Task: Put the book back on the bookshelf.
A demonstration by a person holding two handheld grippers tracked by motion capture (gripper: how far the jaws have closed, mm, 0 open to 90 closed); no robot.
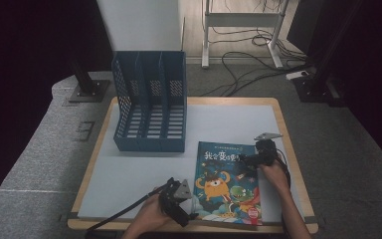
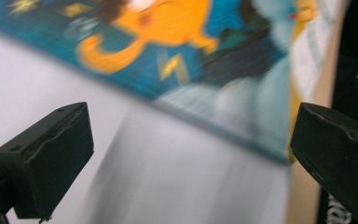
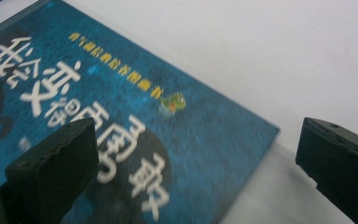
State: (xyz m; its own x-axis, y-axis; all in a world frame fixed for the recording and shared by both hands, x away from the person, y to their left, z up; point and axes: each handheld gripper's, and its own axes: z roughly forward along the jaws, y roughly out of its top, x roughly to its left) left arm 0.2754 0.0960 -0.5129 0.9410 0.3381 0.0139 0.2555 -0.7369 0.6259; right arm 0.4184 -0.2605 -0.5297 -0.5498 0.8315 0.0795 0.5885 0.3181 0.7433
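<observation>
The table (image 1: pixel 129 174), w/ a pale mat over a wooden rim, carries everything; the left hand-held gripper (image 1: pixel 186 213) sits near its front edge and the right hand-held gripper (image 1: pixel 243 160) farther back toward the right side. Next in size, the blue three-slot file rack (image 1: pixel 150 102) stands upright well beyond both hand-held grippers, back-left of the right one, not touching anything they reach for. The picture book (image 1: pixel 228 183), blue cover w/ an orange cartoon creature and white characters, lies flat on the mat between the two hand-held grippers: its lower left corner is just beside the left one, its upper right area under the right one. In the left gripper view the book (image 2: pixel 177 60) is ahead of the jaws, its bottom corner pointing into the gap; the jaws stand wide apart w/ nothing between them, so that hand-held gripper is released. The view is blurred, so contact w/ the book's edge can't be told. In the right gripper view the book (image 3: pixel 121 140) lies below the jaws, its corner reaching into the gap betw. them; one jaw is over the cover, the other over bare mat past the book's edge. Those jaws are spread wide too, released, gripping nothing. A hand is behind each hand-held gripper, cable trailing from the left one toward the table's front-left corner.
</observation>
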